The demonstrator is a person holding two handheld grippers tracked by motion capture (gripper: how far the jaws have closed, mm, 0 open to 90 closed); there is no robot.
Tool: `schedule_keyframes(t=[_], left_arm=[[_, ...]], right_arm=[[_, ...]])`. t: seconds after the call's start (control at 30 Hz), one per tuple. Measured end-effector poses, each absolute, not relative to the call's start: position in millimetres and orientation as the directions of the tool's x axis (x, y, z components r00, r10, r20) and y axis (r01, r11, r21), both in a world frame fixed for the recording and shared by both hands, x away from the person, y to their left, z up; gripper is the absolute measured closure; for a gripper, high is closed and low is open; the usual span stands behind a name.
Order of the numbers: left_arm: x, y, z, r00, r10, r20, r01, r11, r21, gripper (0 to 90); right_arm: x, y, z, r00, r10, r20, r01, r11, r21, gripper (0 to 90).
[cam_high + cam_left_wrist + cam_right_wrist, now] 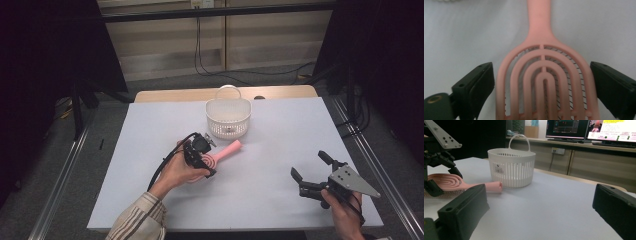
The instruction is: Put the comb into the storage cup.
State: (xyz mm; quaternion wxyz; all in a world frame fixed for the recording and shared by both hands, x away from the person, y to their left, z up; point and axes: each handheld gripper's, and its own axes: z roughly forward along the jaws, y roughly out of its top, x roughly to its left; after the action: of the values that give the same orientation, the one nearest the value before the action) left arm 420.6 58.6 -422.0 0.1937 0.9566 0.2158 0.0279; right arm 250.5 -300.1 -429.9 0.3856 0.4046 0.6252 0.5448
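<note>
A: Pink plastic, that is your brush, lying flat on the white table near its middle, handle aimed at the far edge and the basket.

B: And your left gripper sits right over the brush's head. In the left gripper view the two black jaws stand one on each side of the head, with a sliver of table between each pad and the pink rim. So apart, not clamped.

A: Agreed, the pads flank it and are not pressing on it. The handle tip lies just short of the basket, a little apart from its wall.

B: The basket stands upright near the middle of the far edge, its loop handle up.

A: Your right gripper is well away, by the near right corner of the table. Its jaws gape wide over bare tabletop, holding nothing.

B: From that gripper's view you look across the table at the brush and the basket.
</note>
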Motion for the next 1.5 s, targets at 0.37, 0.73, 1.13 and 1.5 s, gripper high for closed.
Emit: schedule_keyframes(t=[0.37, 0.73, 1.13, 1.5], left_arm=[[428, 55, -432, 0.900, 0.432, -0.056, 0.427, -0.848, 0.314, 10.4], [425, 54, -433, 0.903, 0.429, -0.031, 0.416, -0.853, 0.315, 9.3], [421, 53, -430, 0.907, 0.419, -0.033, 0.406, -0.853, 0.328, 19.0], [420, 54, -429, 0.906, 0.422, -0.027, 0.407, -0.854, 0.325, 19.6]], right_arm=[[251, -299, -430, -0.382, 0.923, -0.043, 0.088, 0.083, 0.993, 0.0], [251, -299, -430, -0.383, 0.923, -0.045, 0.086, 0.084, 0.993, 0.0], [251, -299, -430, -0.385, 0.922, -0.046, 0.089, 0.086, 0.992, 0.0], [251, -299, -431, -0.387, 0.921, -0.042, 0.095, 0.085, 0.992, 0.0]])
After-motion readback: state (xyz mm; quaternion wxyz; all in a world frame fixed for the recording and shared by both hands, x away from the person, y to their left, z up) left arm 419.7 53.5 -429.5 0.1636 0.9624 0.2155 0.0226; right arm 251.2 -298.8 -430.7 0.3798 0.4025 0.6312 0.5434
